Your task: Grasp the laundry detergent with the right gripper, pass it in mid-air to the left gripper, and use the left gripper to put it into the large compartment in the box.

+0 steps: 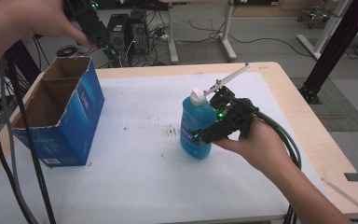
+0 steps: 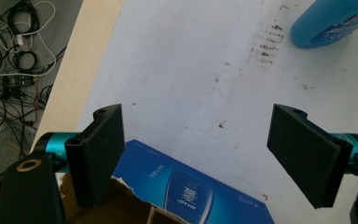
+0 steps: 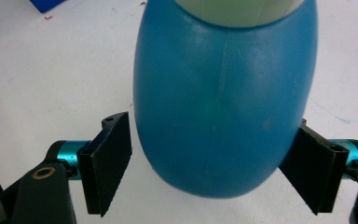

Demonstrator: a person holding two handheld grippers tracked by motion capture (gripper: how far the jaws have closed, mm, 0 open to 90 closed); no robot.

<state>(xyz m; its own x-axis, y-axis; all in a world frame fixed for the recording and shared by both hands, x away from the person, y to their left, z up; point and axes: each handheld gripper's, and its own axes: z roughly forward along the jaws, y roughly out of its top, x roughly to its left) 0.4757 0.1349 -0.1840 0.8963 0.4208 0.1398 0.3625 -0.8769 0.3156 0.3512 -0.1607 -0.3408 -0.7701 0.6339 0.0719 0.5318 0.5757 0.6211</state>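
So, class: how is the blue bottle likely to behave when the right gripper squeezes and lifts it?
The blue bottle has smooth, rounded plastic sides, so it may slip between the flat jaws of the right gripper, which stand open around it. It looks like thin plastic, so it probably dents a little under pressure. Standing tall on a narrow base, it could tip if nudged sideways.

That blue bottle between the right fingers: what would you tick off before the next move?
1. Blue bottle stands upright on the table: ok.
2. Bottle sits between the right gripper fingers: ok.
3. Both fingers pressing the bottle: not ok, a gap shows at one finger.
4. Blue box open on top: ok.
5. Left gripper open, holding nothing, above the box: ok.
6. White cap fastened: cannot tell.
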